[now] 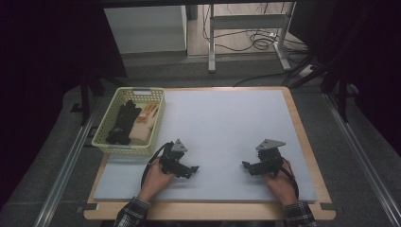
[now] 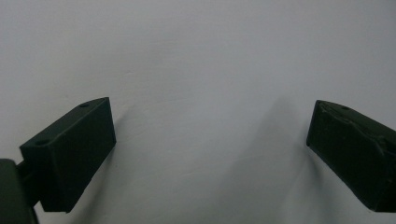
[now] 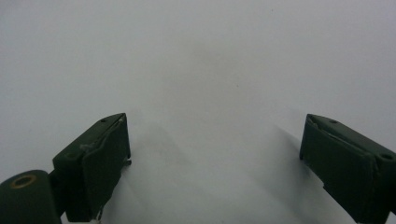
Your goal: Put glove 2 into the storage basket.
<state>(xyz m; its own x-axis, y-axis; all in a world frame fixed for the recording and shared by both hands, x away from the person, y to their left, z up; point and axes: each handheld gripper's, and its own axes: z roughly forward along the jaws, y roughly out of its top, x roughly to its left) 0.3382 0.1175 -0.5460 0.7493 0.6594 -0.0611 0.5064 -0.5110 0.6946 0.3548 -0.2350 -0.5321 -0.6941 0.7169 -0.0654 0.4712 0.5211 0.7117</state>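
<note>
Left tongs (image 1: 193, 168) and right tongs (image 1: 246, 164), both spread over bare mat (image 1: 227, 123) (gloves (image 1: 124, 122) in basket (image 1: 158, 124) well apart).

We record a pale grey mat (image 1: 227, 127) covering most of a wooden table (image 1: 309, 156). A yellow-green basket (image 1: 106, 124) sits at the mat's far left corner; we find a black glove (image 1: 122, 122) in it beside a cream glove (image 1: 142, 127). Beyond the table we note a metal frame (image 1: 246, 33) with cables (image 1: 257, 40) on the floor, and dark curtains at both sides.
</note>
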